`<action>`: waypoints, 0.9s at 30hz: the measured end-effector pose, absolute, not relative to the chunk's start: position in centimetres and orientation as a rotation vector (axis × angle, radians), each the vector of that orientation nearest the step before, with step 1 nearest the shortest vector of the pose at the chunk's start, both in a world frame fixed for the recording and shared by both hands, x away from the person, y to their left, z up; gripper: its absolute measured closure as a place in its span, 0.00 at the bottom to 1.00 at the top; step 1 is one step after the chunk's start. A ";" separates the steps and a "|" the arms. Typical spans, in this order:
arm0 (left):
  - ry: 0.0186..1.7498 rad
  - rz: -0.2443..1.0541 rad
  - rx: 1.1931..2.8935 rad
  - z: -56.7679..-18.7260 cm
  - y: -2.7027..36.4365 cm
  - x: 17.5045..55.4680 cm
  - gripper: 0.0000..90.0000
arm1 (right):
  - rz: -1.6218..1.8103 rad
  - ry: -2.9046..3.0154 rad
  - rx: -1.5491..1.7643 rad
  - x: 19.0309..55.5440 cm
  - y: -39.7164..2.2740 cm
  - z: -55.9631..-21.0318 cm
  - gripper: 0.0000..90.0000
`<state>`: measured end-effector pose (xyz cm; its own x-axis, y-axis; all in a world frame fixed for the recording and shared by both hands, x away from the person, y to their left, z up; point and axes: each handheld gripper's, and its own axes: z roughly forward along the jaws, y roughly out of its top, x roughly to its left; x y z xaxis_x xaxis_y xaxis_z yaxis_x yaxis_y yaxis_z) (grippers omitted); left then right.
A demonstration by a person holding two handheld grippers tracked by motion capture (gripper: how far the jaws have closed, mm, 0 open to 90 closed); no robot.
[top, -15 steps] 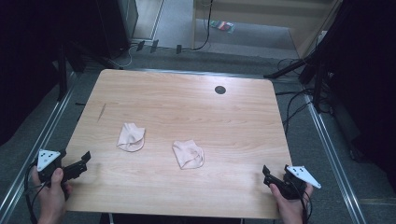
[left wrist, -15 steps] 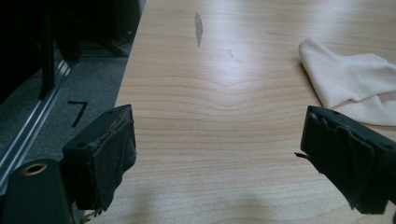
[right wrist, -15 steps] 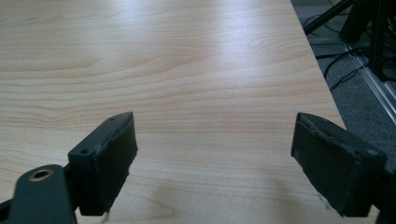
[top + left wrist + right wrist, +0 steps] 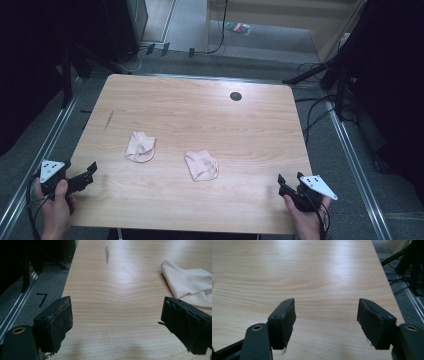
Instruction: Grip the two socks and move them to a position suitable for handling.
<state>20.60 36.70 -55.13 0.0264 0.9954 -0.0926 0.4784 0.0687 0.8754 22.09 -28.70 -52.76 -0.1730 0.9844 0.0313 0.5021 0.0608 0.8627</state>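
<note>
both grippers, left (image 4: 91, 172) and right (image 4: 285, 183), gape empty; floor mark (image 4: 42, 299) reads "7".

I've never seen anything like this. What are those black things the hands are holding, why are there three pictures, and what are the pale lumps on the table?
A person holds two hand-held clamps: the left gripper and the right gripper. One camera looks down from above; the other two ride on the grippers, looking out between their black jaws. On the wooden table lie two crumpled pale cloths, possibly socks: the left cloth, also seen from the left gripper, and the right cloth. Both grippers are open near the table's front edge, holding nothing.
</note>
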 end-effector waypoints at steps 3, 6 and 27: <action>1.562 0.834 1.517 -55.1 36.7 20.6 0.12 | 1.035 1.763 1.471 22.2 -27.5 -52.1 0.41; 1.563 0.835 1.517 -55.1 36.7 20.6 0.12 | 1.065 1.791 1.451 22.3 -26.4 -51.5 0.46; 1.544 0.897 1.579 -55.1 35.8 20.5 0.12 | 1.138 1.962 1.369 23.6 -17.6 -49.6 0.66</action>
<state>20.51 35.78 -55.10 0.0309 0.9994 -0.0148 0.4819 -0.0019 0.8762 23.60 -17.62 -49.64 -0.3789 0.9230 0.0672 0.5167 0.1507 0.8428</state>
